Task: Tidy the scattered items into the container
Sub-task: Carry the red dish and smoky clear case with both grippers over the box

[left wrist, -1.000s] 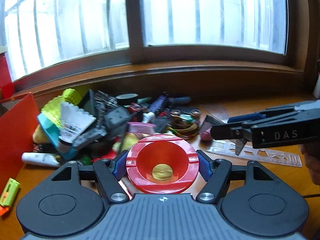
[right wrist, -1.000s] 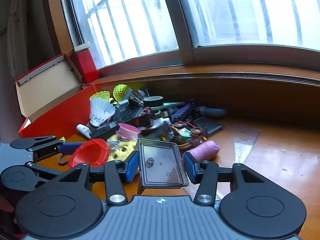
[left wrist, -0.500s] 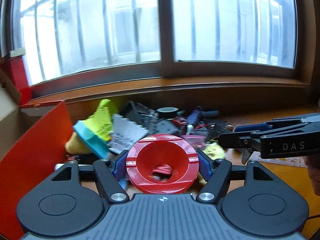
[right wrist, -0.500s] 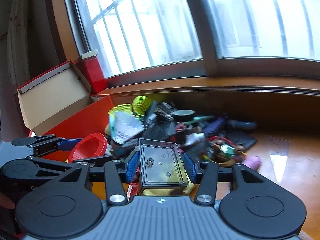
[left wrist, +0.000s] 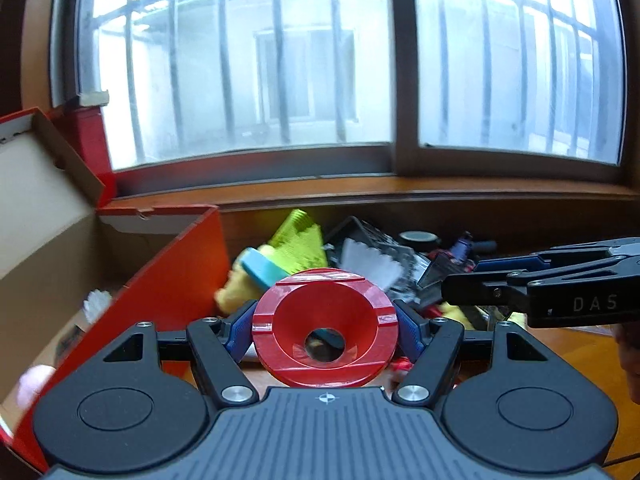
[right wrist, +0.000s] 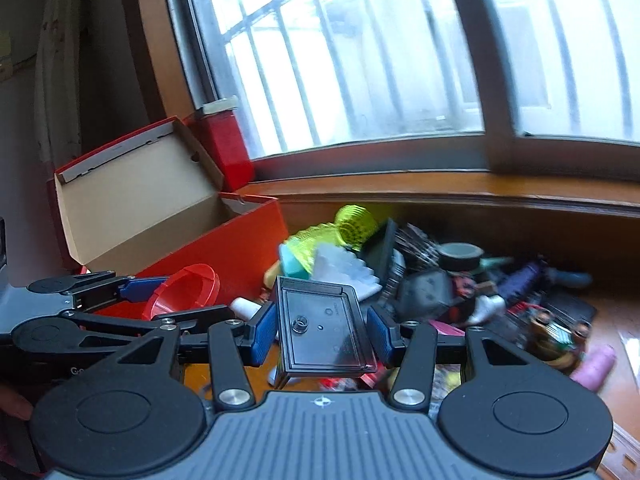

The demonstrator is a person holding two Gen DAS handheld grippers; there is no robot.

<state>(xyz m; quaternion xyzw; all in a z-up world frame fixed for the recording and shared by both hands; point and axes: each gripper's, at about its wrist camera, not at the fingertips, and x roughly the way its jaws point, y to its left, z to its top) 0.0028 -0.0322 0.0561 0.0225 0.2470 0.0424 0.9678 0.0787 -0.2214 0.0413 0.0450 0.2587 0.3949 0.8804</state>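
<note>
Left gripper (left wrist: 325, 330): clenched on a round red plastic ashtray (left wrist: 325, 326), blue pads pressing its rim on both sides.
Right gripper (right wrist: 322, 334): clenched on a dark translucent rectangular plastic tray (right wrist: 322, 322), held tilted.
Change: a second ago both grippers hung over the clutter pile (right wrist: 460, 292); now both have swung toward the open red cardboard shoebox (left wrist: 168, 276), whose near wall fills the left view.
Ashtray: just beside the shoebox wall, not yet over the opening.
Tray: near the shoebox, farther from it than the ashtray.
Meaning: carry step well along; release into the shoebox likely next.
</note>
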